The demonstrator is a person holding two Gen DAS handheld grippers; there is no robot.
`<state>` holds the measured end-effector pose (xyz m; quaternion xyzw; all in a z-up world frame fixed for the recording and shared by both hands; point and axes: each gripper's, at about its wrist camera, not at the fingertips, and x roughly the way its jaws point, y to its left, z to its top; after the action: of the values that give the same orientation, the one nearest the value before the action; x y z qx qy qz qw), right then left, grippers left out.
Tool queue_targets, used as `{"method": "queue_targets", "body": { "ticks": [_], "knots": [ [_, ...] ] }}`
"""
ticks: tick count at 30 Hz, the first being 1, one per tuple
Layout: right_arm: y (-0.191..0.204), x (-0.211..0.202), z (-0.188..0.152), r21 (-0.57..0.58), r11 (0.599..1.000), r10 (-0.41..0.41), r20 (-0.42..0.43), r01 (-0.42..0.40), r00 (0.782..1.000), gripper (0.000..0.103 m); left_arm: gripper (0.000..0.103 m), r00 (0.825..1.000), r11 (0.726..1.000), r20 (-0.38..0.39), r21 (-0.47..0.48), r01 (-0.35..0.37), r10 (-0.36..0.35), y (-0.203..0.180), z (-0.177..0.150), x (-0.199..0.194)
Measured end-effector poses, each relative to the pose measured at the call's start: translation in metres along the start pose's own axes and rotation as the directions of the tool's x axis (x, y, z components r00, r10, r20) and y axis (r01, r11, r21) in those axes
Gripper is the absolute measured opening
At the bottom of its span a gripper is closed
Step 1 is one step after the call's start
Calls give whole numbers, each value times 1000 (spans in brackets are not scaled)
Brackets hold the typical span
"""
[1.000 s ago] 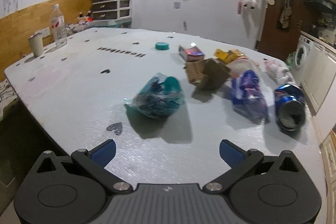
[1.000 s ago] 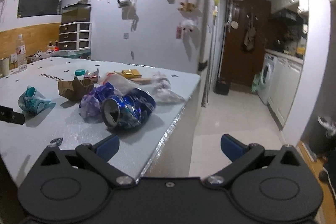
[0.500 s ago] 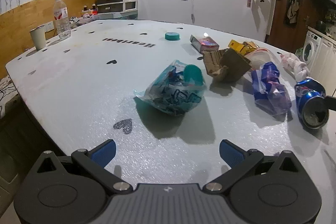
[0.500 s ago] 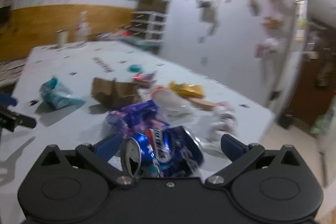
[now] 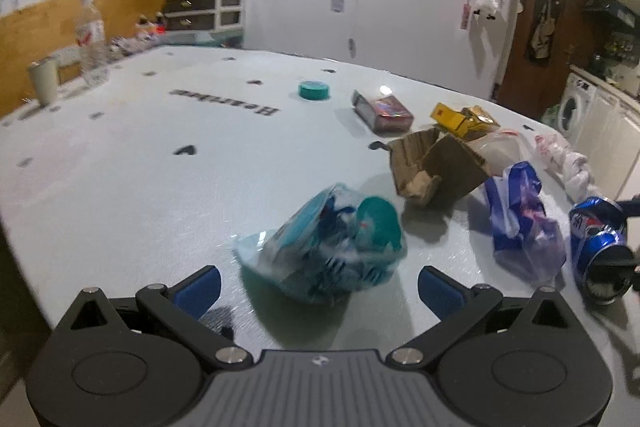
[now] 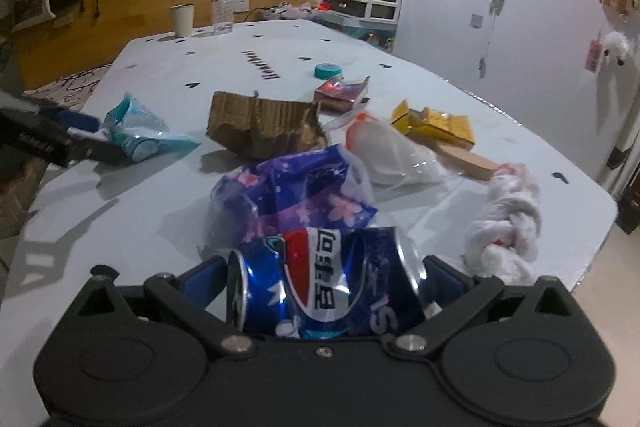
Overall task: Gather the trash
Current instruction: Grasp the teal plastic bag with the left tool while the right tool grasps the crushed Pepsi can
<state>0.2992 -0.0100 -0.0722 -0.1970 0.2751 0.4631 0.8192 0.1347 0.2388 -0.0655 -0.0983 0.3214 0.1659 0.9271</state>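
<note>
Between the blue pads of the right gripper (image 6: 320, 283) lies the crushed can (image 6: 324, 283), on its side on the table (image 6: 168, 75), mouth toward the left pad. Both pads stand spread at the can's ends; whether they press it I cannot tell. Just behind the can sits the purple bag (image 6: 296, 187), touching it. Right of the can lies a knotted white rag (image 6: 504, 223) near the table edge. Beyond the purple bag, a clear bag (image 6: 388, 155) and torn cardboard (image 6: 264, 127) rest side by side. Farther from the can are a yellow box (image 6: 436, 127), a red packet (image 6: 340, 93) and a teal lid (image 6: 328, 70). At the far side, well away from the can, a cup (image 6: 183, 20) and bottle (image 6: 222, 5) stand upright.

Well left of the can, the left gripper (image 5: 318, 285) hangs released, its pads wide apart either side of the teal bag (image 5: 328, 247), not touching it.
</note>
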Motion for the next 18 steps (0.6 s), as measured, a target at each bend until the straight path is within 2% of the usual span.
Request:
{"method": "queue_targets", "body": {
  "ticks": [7,11,15,18],
  "knots": [
    [4,1,2,42,999,-11,-37,12,999,99,103,999,998,14,52,-37,36,-4,12,15],
    [10,-2,1,84,996,-40,-48,44,998,98,103,999,998,18,-52,-31,32,2,12,20],
    [23,-7,-6,122,988,-95,-28,98,995,98,103,999,983,41,-181,20,-13,8,9,19],
    [29,-12,-9,157,980,-117,-31,120,993,97,97,999,980,50,-199,19,-9,6,9,19]
  ]
}}
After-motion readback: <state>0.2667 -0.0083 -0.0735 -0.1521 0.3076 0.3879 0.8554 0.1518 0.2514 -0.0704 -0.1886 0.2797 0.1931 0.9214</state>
